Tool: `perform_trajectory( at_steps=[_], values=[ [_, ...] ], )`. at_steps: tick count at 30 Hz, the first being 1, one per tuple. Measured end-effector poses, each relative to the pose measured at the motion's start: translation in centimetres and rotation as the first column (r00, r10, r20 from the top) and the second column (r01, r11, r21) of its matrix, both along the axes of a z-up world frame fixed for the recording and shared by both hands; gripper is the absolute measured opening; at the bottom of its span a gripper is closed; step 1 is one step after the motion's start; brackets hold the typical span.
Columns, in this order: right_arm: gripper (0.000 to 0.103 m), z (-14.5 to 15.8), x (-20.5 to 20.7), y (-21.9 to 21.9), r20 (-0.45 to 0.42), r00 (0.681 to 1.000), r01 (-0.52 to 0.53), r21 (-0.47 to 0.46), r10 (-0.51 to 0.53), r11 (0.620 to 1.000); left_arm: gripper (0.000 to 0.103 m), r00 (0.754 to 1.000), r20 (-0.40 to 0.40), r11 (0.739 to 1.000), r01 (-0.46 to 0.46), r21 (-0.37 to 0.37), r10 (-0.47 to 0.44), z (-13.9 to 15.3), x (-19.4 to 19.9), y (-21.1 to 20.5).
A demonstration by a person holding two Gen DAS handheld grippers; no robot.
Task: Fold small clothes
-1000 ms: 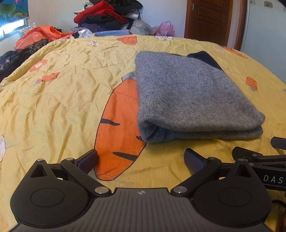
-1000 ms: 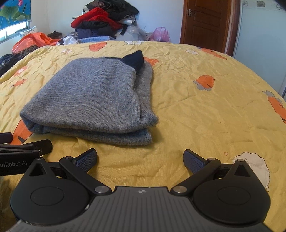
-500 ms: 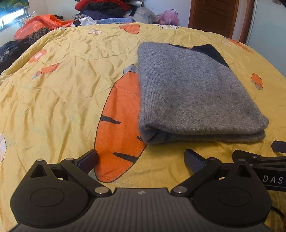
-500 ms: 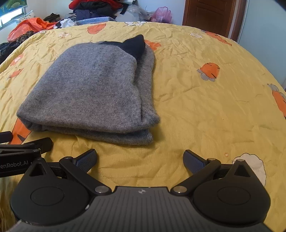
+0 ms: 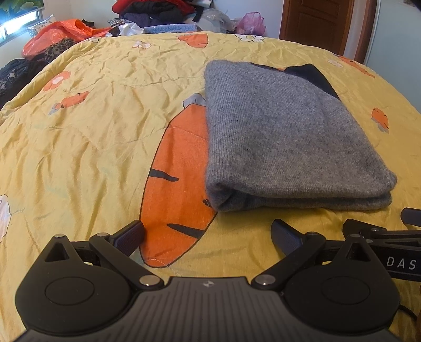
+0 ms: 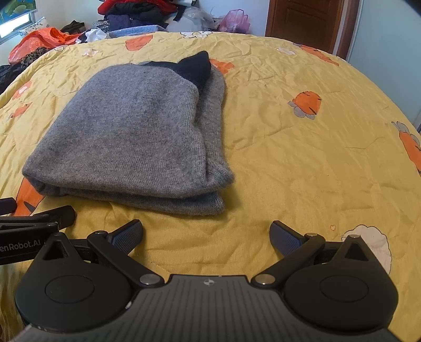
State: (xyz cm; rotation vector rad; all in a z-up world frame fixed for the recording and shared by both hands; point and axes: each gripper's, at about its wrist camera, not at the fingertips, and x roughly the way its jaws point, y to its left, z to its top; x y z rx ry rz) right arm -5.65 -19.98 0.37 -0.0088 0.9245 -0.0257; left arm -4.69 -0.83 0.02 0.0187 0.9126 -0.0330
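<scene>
Both claws, left claw [image 5: 208,236] and right claw [image 6: 206,235], were spread apart and empty, just short of the folded grey sweater [image 6: 131,136], long axis running away, left nearer.

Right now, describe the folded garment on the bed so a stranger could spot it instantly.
Start at the yellow bedspread printed with orange carrots. Near its middle lies the grey knit sweater, folded into a flat stack with a dark navy piece poking out at its far end. Unlike the clothes pile beyond the bed, it is neatly folded.

left gripper [image 5: 208,234] spread empty, right gripper [image 6: 206,232] likewise
</scene>
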Motion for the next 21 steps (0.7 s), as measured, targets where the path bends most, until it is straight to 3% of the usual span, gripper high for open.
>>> perform_trajectory(
  at_steps=[21],
  values=[
    [0.103, 0.03, 0.00, -0.03, -0.002, 1.000, 0.000, 0.000, 0.000, 1.000, 0.103, 1.000, -0.006, 1.000, -0.003, -0.001, 0.003, -0.05, 0.06, 0.02]
  ],
)
